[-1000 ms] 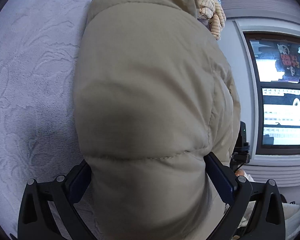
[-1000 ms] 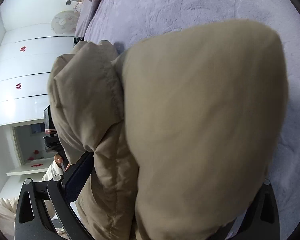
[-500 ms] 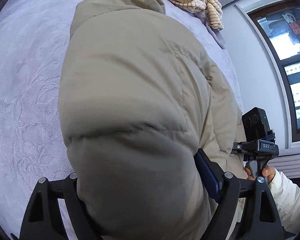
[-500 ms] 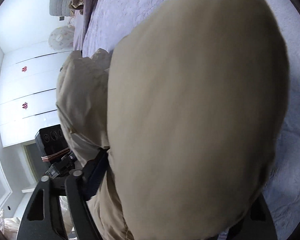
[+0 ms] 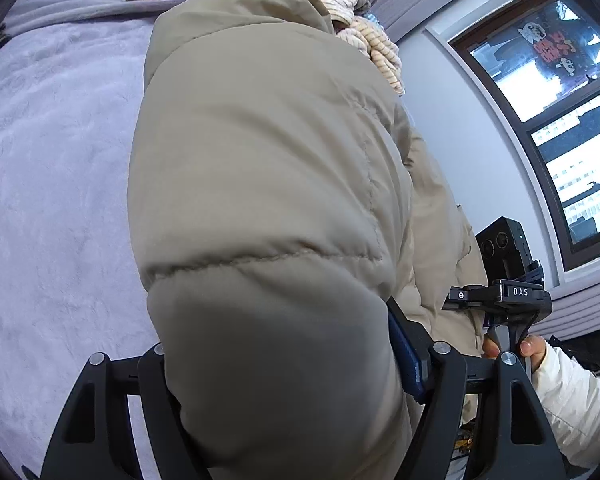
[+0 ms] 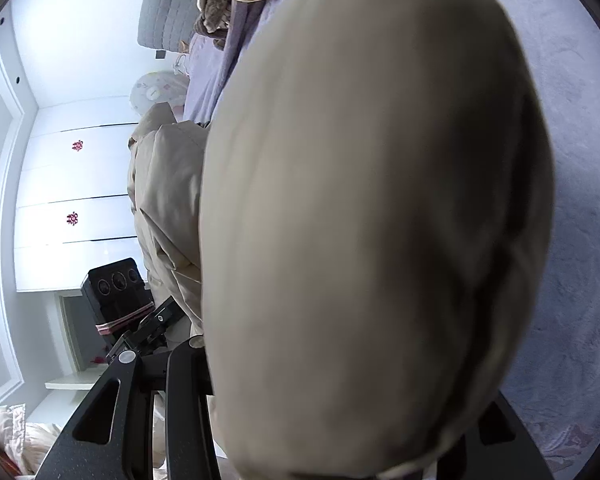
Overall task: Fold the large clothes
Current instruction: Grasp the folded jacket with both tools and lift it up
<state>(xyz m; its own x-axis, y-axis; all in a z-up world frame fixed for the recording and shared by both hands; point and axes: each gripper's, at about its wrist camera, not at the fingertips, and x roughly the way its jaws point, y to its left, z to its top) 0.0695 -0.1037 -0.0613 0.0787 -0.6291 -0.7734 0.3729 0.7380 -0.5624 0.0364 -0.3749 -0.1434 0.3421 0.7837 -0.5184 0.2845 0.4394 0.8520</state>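
Note:
A puffy beige quilted jacket (image 5: 260, 160) fills the left wrist view and hangs up off the lilac bed cover (image 5: 52, 180). My left gripper (image 5: 282, 364) has a thick fold of it between its jaws, which are closing; the blue pad (image 5: 404, 360) presses into the fabric and the other finger is hidden behind it. In the right wrist view the jacket (image 6: 360, 200) bulges close to the lens. My right gripper (image 6: 340, 380) is closing on another fold there, with only its left finger (image 6: 188, 360) showing.
A person's hand (image 5: 528, 348) in a white sleeve holds the right gripper's body (image 5: 504, 280) beside the jacket. A heap of striped and brown clothes (image 5: 368, 36) lies at the bed's far end. A window (image 5: 560, 100) and a white wardrobe (image 6: 72, 184) flank the bed.
Both grippers have risen, lifting the jacket off the bed. Their jaws have narrowed onto the padded fabric. The left view has rolled, and more of the room shows in both.

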